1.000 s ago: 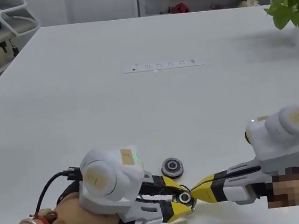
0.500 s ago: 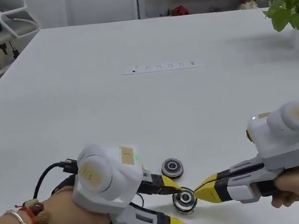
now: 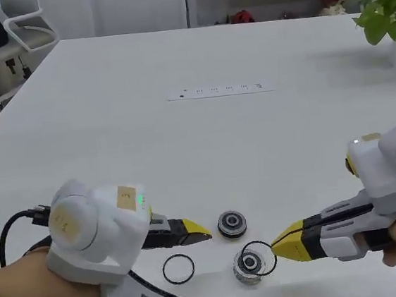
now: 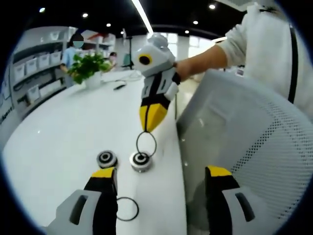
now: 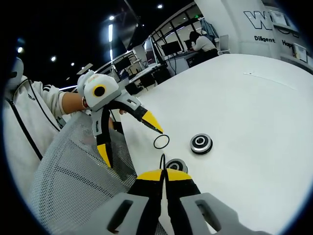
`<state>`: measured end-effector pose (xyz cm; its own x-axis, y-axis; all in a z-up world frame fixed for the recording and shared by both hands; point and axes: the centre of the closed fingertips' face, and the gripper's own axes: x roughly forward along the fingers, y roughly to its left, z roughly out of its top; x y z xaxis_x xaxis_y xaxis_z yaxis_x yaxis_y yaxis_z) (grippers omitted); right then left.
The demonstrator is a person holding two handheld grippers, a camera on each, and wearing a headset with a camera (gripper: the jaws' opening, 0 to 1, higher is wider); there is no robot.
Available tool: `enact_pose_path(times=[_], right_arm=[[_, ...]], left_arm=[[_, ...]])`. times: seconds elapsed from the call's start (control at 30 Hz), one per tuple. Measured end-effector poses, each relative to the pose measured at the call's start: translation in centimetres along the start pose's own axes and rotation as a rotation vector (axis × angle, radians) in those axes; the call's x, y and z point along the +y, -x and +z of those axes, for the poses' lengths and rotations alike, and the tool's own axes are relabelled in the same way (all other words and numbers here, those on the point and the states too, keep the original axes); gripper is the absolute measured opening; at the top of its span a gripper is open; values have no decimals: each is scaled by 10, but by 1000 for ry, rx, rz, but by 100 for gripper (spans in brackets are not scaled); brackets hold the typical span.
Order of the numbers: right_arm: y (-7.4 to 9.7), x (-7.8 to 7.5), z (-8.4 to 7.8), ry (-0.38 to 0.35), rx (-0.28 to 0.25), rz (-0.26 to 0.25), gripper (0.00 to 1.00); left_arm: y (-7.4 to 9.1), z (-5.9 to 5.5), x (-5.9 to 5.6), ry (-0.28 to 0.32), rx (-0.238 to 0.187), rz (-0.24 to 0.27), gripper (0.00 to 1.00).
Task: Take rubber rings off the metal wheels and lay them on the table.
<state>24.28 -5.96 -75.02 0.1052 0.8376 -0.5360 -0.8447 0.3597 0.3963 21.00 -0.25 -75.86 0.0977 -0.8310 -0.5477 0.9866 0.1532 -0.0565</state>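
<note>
Two metal wheels sit near the table's front edge: the far wheel (image 3: 232,223) (image 5: 201,143) (image 4: 107,158) and the near wheel (image 3: 247,265) (image 4: 140,160) (image 5: 177,165). My right gripper (image 3: 277,243) (image 5: 164,174) is shut on a thin black rubber ring (image 3: 260,250) (image 4: 145,143) (image 5: 163,160), which hangs upright right at the near wheel. A second loose ring (image 3: 178,268) (image 4: 122,209) (image 5: 161,141) lies flat on the table, left of the wheels. My left gripper (image 3: 194,271) (image 4: 161,174) is open around nothing, with its upper tip beside that loose ring.
A white power strip (image 3: 220,90) lies mid-table. A green plant (image 3: 381,1) stands at the far right corner. A mesh office chair (image 4: 244,147) is right beside the front edge. Office chairs (image 3: 2,41) stand beyond the far left corner.
Both grippers were together on the near wheel. My left gripper has opened and drawn back left, leaving a ring on the table. My right gripper has pulled away right with another ring.
</note>
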Motion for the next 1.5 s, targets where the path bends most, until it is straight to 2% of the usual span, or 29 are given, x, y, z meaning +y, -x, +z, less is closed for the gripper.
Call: enact_pose_path(times=[0.13,0.23,0.37,0.7,0.9,1.2,1.5], right_arm=[[6,0,4,2,-1,-20,0],[10,0,4,-5,-1,-21,0],[14,2,7,0,-1,-26,0],[16,10,25,11,-20,-7,0],[13,16,36,24,-30,13,0],[5,25,46,44,-34,46,0],[-9,32,50,58,-23,78,0]], left_arm=[[11,-10,1,-6,21,20,80],[19,-15,1,23,15,33,82],[28,-20,3,30,19,62,83],[49,-30,12,76,3,143,85],[58,-39,15,97,6,193,91],[67,-44,18,122,-3,253,97],[74,-41,27,119,-23,317,96]])
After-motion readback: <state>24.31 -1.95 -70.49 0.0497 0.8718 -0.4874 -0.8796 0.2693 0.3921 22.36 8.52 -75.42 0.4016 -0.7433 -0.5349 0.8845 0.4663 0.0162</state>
